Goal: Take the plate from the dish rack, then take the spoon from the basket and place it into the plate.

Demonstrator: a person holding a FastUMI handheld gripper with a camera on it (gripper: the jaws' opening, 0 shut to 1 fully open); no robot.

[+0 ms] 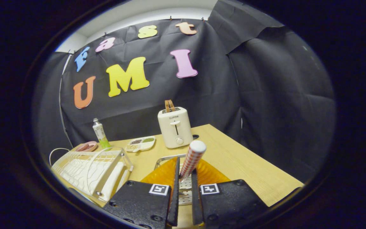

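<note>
Gripping: the spoon is held between the jaws of the gripper, low in the middle of the frame; both fingers are pressed against its lower part.
Spoon: its checked handle is tilted up and slightly to the right, and a rounded white end is seen at the top, in front of the toaster's base.
Plate: an orange plate is seen just behind and beneath the fingers, in the lower middle of the frame, lying on the bench.
Basket: a metal basket with a perforated floor is seen in the gap between the fingers; a part of its wire rim is visible at the plate's far left edge.
Dish rack: a white wire rack is set at the lower left of the frame, left of the plate.
Toaster: a cream toaster with two brown slices in its slots is placed at the frame's middle, beyond the spoon.
Tray: a small divided tray with dark and green contents is laid left of the toaster.
Tube: an upright tube is stood behind the rack, at the left.
Bowl: a pink bowl is seen just left of the tube.
Cable: a white cable is looped at the far left.
</note>
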